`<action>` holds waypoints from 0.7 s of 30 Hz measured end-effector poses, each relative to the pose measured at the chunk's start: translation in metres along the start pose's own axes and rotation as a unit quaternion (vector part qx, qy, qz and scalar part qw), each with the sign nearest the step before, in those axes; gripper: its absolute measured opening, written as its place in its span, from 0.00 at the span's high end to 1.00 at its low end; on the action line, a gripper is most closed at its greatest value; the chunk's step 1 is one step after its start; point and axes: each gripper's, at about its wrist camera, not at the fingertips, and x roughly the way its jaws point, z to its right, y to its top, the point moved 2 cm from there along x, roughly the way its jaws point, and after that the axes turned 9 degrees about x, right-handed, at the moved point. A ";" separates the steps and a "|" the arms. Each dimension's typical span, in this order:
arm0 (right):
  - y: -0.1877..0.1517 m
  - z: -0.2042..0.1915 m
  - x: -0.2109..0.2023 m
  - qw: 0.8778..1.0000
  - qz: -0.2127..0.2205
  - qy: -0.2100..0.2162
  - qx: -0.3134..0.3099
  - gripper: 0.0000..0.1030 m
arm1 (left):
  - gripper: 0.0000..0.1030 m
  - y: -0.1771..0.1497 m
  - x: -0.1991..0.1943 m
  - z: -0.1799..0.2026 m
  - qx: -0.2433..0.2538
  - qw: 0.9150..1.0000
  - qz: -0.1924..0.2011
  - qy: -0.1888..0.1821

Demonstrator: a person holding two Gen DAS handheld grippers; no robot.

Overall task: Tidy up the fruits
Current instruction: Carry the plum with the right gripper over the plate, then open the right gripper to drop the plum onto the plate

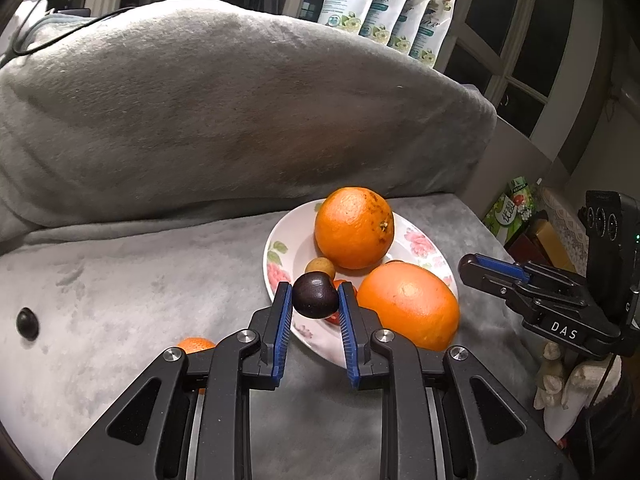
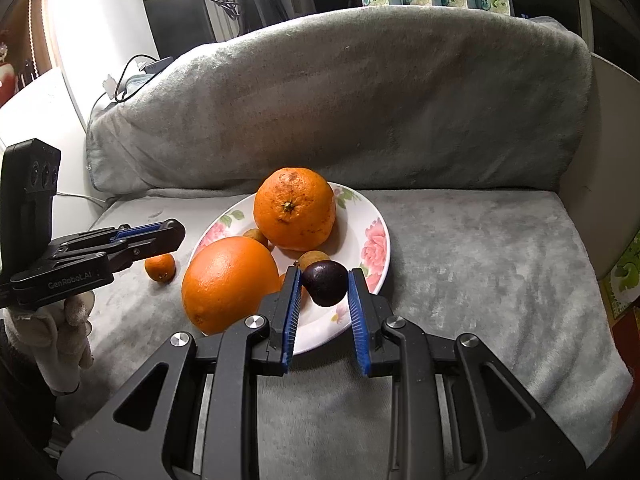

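A floral plate (image 1: 280, 248) (image 2: 372, 216) on the grey sofa seat holds two big oranges (image 1: 354, 227) (image 1: 408, 310), small brown fruits (image 1: 320, 267) and a dark purple fruit (image 1: 315, 295) (image 2: 325, 283). In the left wrist view the dark fruit sits between my left gripper's blue pads (image 1: 314, 296). In the right wrist view the same fruit sits between my right gripper's pads (image 2: 324, 288), touching neither. In that view the left gripper (image 2: 172, 234) is off to the left, jaws together, empty. A small mandarin (image 2: 160, 267) (image 1: 196, 345) and another dark fruit (image 1: 27, 323) lie on the seat.
A grey blanket-covered sofa back (image 1: 224, 112) rises right behind the plate. Detergent pouches (image 1: 384, 4) stand on the ledge behind it. Boxes (image 1: 516, 208) sit beyond the seat's right edge. A cable (image 2: 132, 76) lies at the sofa's left end.
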 end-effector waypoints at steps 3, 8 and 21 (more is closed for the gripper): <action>0.000 0.000 0.000 1.000 0.003 0.000 0.001 0.76 | 0.79 0.001 0.001 0.000 0.000 1.000 0.000 -0.001; 0.001 0.001 0.000 1.000 0.005 0.000 0.001 0.76 | 0.79 0.002 0.001 0.001 0.002 1.000 0.000 -0.002; 0.004 -0.001 -0.003 1.000 0.014 0.005 -0.001 0.49 | 0.77 0.004 0.000 0.005 0.005 1.000 0.004 -0.007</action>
